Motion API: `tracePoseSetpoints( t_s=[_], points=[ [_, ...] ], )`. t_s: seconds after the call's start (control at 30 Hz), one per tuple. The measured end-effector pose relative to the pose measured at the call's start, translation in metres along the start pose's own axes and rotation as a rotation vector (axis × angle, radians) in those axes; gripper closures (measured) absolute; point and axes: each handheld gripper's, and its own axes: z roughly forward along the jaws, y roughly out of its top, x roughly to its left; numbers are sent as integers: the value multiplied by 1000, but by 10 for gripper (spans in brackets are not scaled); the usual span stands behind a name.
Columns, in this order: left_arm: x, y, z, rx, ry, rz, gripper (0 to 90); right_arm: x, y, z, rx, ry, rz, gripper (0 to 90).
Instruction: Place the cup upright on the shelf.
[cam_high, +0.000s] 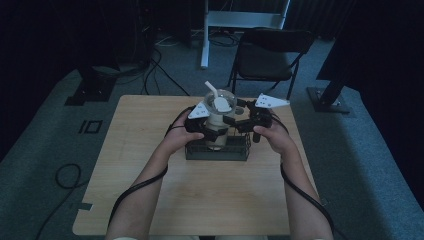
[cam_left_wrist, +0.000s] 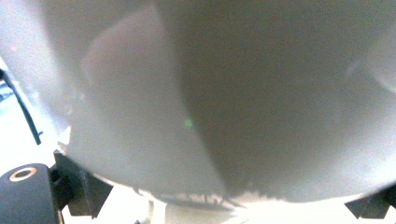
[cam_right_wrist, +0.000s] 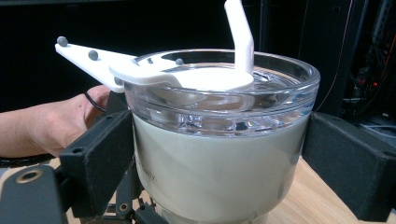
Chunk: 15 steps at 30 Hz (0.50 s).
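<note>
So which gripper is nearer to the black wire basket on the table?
Left. The left gripper grips the cream tumbler low, just above the black wire basket; the right gripper straddles the tumbler higher up, under its clear lid.

A cream tumbler (cam_high: 216, 125) with a clear lid (cam_right_wrist: 219, 95) and white straw (cam_right_wrist: 240, 35) stands upright, seemingly inside a dark wire basket (cam_high: 218, 150) near the table's far edge.

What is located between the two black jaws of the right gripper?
In the right gripper view, the cream tumbler with its clear lid sits between the right gripper jaws, which stand at its sides.
</note>
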Motion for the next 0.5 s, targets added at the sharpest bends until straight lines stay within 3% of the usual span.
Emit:
tracePoseSetpoints(
  t_s=[0.23,0.3,0.4,0.5],
  points=[
    [-3,1,2,95,33,1,90,-2,-13,-2,-5,-17,49,99],
    [-3,2,3,94,41,-2,90,-2,-15,-2,-12,-21,57,105],
    [-5,2,3,100,56,-25,89,-2,-16,-3,-16,-28,63,113],
    [-5,3,0,132,71,-52,89,0,-15,-6,-14,-40,58,184]
  ],
)
